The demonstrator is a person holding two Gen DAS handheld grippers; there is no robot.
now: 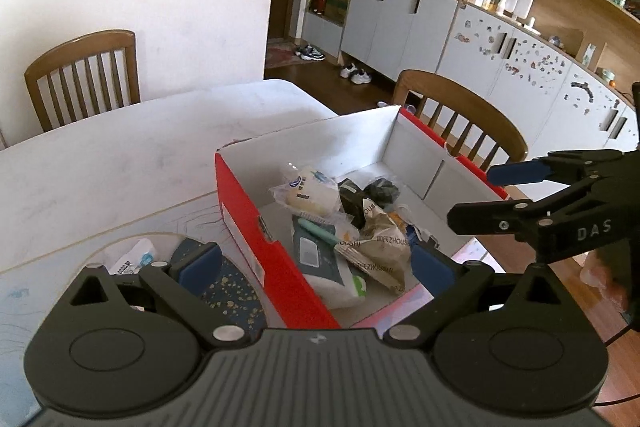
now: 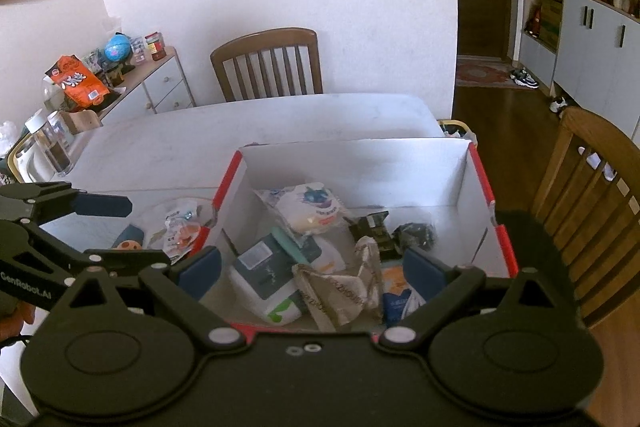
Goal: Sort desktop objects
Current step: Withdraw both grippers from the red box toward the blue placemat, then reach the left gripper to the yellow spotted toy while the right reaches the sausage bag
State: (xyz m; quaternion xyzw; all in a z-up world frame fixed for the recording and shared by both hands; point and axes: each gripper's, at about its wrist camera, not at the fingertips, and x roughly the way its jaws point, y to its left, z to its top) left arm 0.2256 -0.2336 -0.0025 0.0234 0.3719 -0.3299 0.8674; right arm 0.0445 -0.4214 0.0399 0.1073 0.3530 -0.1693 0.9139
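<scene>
A red cardboard box (image 1: 256,251) with a white inside stands on the white table; it also shows in the right wrist view (image 2: 480,183). It holds several items: a wrapped bun (image 1: 308,193) (image 2: 312,209), a tissue pack (image 1: 324,259) (image 2: 268,279), crumpled paper wrappers (image 1: 380,247) (image 2: 340,287) and dark packets (image 1: 384,189) (image 2: 416,233). My left gripper (image 1: 316,267) is open and empty above the box's near left wall. My right gripper (image 2: 312,271) is open and empty over the box's near edge. Each gripper shows in the other's view.
A round plate (image 1: 236,291) with a snack packet (image 2: 180,231) lies left of the box. Wooden chairs (image 2: 268,65) (image 1: 464,119) stand at the table's far and right sides. A glass jar (image 2: 50,143) stands at the table's left. Cabinets line the right wall.
</scene>
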